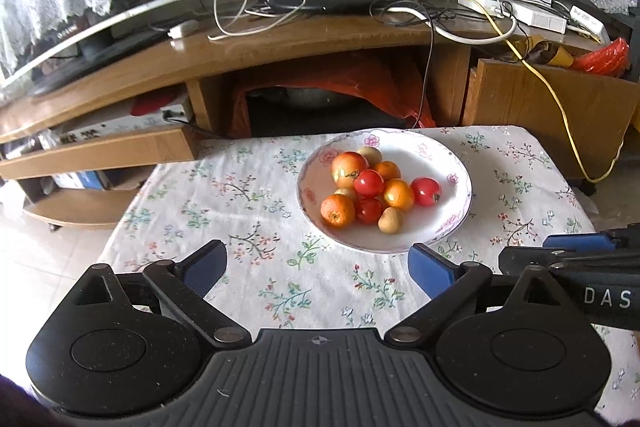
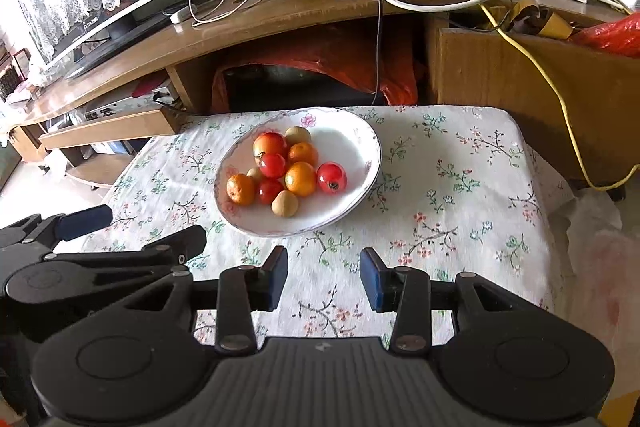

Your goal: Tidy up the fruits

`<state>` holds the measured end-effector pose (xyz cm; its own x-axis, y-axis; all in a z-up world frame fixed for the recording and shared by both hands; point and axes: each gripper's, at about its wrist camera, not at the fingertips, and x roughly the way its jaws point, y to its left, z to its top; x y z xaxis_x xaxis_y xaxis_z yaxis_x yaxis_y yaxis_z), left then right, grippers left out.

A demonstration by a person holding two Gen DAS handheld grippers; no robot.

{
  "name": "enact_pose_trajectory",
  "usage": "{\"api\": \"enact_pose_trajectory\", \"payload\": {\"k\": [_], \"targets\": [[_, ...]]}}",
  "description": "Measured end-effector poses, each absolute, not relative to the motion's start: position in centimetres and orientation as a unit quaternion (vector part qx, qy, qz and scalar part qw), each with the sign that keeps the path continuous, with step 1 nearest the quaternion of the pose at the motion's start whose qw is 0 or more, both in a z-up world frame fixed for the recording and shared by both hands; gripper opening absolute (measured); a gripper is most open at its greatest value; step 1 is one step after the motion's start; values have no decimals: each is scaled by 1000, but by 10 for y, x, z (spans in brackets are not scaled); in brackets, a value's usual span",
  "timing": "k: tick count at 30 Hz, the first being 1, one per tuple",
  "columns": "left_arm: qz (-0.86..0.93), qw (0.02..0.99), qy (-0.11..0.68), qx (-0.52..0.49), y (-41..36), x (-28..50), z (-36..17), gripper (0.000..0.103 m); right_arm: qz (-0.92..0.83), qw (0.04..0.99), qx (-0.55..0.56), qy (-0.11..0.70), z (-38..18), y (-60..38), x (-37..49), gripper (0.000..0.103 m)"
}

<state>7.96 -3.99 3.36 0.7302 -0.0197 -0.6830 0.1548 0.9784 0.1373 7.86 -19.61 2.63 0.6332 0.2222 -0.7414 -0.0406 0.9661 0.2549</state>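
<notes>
While both tools hover short of the fruit, your left gripper (image 1: 318, 269) stands spread wide and your right gripper (image 2: 324, 277) partly spread, each empty. Next out: floral tablecloth (image 2: 440, 187), then the white plate (image 2: 356, 143), mid-table. On it, heaped and touching: red tomatoes (image 2: 332, 177), oranges (image 2: 301, 179), small tan fruits (image 2: 285, 203), one reddish apple (image 2: 270, 143). Beyond: wooden TV stand (image 1: 280, 43) with router and cables. Risk, as you judge it: round fruit may roll if you pull one from the heap.
</notes>
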Motion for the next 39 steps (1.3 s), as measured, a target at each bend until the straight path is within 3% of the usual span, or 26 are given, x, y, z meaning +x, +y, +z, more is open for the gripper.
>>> {"api": "enact_pose_trajectory", "payload": {"k": [6,19,39], "targets": [[-32,933,342,110,-41,54,42,99,79,900,115,414,31,-194,55,40],[-53,923,377,64,-28,21,37,100,89,904,117,401,40,-189,4,40],[-63,905,414,81,-24,-18,18,102,88,893,115,426,21,-181,-47,40]]}}
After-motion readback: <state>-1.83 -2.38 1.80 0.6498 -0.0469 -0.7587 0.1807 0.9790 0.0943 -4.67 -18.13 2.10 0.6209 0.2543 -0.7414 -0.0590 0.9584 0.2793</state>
